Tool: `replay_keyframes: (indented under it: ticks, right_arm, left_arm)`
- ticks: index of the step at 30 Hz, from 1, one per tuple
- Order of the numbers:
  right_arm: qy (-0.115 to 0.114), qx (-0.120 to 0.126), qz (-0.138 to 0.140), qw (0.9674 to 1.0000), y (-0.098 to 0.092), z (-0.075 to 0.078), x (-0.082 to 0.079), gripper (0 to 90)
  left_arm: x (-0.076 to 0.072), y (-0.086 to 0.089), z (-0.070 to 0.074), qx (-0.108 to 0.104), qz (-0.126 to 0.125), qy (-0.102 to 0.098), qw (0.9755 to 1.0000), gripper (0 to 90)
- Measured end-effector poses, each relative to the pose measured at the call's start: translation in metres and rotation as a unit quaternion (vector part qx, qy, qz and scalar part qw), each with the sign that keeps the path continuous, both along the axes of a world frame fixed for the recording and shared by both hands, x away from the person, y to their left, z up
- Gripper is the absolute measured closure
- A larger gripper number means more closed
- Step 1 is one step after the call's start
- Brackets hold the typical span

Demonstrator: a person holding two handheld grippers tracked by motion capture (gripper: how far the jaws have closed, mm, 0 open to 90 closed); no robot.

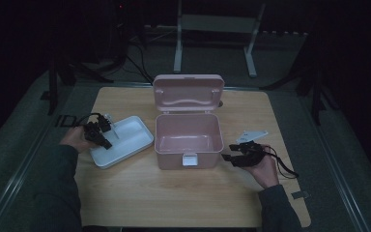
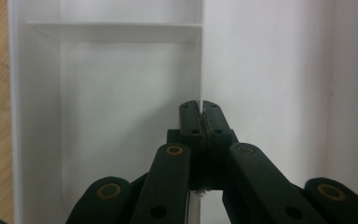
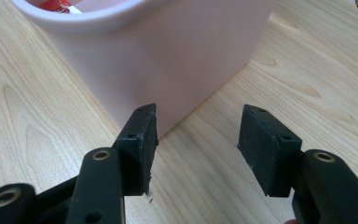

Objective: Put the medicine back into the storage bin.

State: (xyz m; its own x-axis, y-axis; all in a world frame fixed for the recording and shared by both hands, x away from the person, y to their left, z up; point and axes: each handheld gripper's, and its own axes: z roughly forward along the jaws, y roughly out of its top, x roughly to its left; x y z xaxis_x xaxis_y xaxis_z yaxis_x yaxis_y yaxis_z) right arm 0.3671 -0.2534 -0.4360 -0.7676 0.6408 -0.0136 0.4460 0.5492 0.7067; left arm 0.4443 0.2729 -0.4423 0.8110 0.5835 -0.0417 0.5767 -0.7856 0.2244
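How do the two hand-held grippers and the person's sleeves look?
Both hand-held grippers, left and right, are black, with jointed links and brass-coloured rivets. The jaw pads are flat black blocks. A black cable loops from the right one. The sleeves are dark.

On my table: one pink box with its one lid up, one white tray with one thin divider wall, one small white card. I hold two grippers: left gripper, right gripper.
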Motion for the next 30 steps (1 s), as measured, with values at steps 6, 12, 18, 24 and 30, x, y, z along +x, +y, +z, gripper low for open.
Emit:
replay_keyframes:
  ticks: [6, 12, 18, 24, 30]
  right_arm:
    - [0.002, 0.0, -0.003, 1.0, -0.002, -0.001, 0.0, 46.4]
    - [0.003, 0.0, -0.004, 1.0, -0.002, -0.001, 0.0, 46.4]
    - [0.004, 0.0, -0.005, 1.0, -0.003, -0.002, 0.0, 46.4]
    - [0.004, 0.001, -0.006, 1.0, -0.004, -0.002, -0.001, 46.4]
    - [0.005, 0.0, -0.007, 1.0, -0.004, -0.002, 0.0, 46.4]
  left_arm:
    - [-0.016, 0.01, 0.028, -0.022, -0.012, -0.022, 0.9995, 89.4]
    - [-0.032, 0.011, 0.058, 0.0, -0.037, -0.045, 0.9983, 89.4]
    - [-0.049, 0.014, 0.09, -0.025, -0.059, -0.064, 0.9959, 89.4]
    - [-0.061, 0.013, 0.115, -0.059, -0.08, -0.078, 0.9919, 89.4]
    - [-0.066, -0.007, 0.132, -0.064, -0.115, -0.085, 0.9876, 89.3]
